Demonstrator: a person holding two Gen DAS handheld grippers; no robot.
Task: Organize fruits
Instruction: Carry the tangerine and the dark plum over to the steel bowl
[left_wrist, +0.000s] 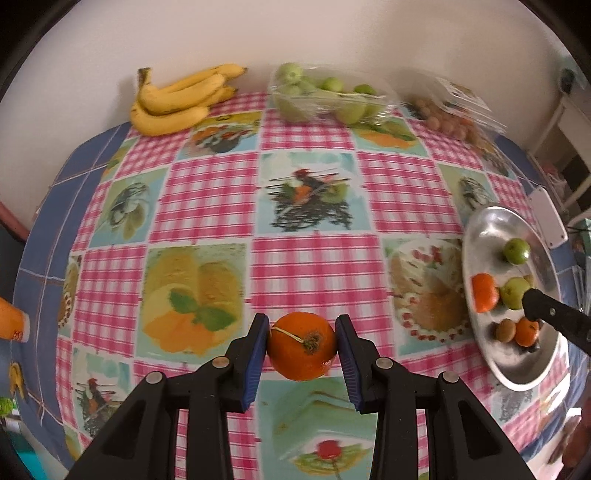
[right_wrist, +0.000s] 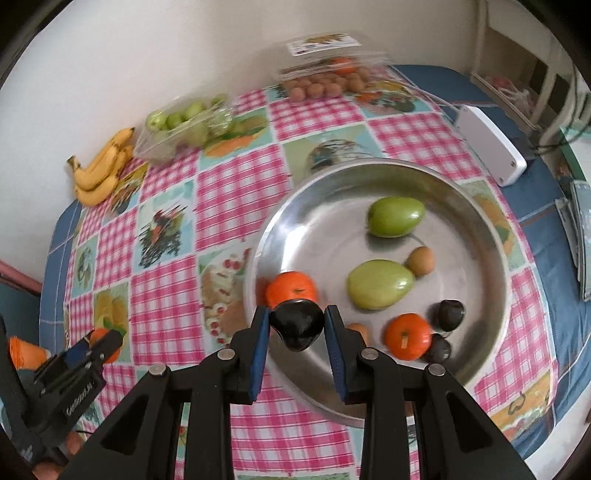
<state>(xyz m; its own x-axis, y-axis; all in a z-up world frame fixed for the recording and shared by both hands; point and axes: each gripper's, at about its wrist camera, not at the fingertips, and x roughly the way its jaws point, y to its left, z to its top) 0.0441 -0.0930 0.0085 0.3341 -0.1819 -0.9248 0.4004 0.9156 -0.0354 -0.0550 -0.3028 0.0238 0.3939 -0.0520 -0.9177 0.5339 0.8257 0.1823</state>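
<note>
My left gripper (left_wrist: 302, 345) is shut on an orange tangerine (left_wrist: 302, 346) and holds it above the checked tablecloth. It also shows in the right wrist view (right_wrist: 94, 345) at the lower left. My right gripper (right_wrist: 296, 325) is shut on a dark, almost black fruit (right_wrist: 296, 325) over the near rim of a round metal tray (right_wrist: 369, 177). In the tray lie two green fruits (right_wrist: 395, 216) (right_wrist: 379, 283), two tangerines (right_wrist: 291, 288) (right_wrist: 407, 336), a small brown fruit (right_wrist: 421, 260) and two dark fruits (right_wrist: 448, 314). The tray shows at the right in the left wrist view (left_wrist: 480, 229).
Bananas (left_wrist: 177, 99) lie at the back left by the wall. A clear box of green fruits (left_wrist: 325, 98) and an open clear box of small brown fruits (left_wrist: 448, 118) stand at the back. A white device (right_wrist: 491, 149) lies right of the tray. An orange cup (left_wrist: 11, 319) is at the left edge.
</note>
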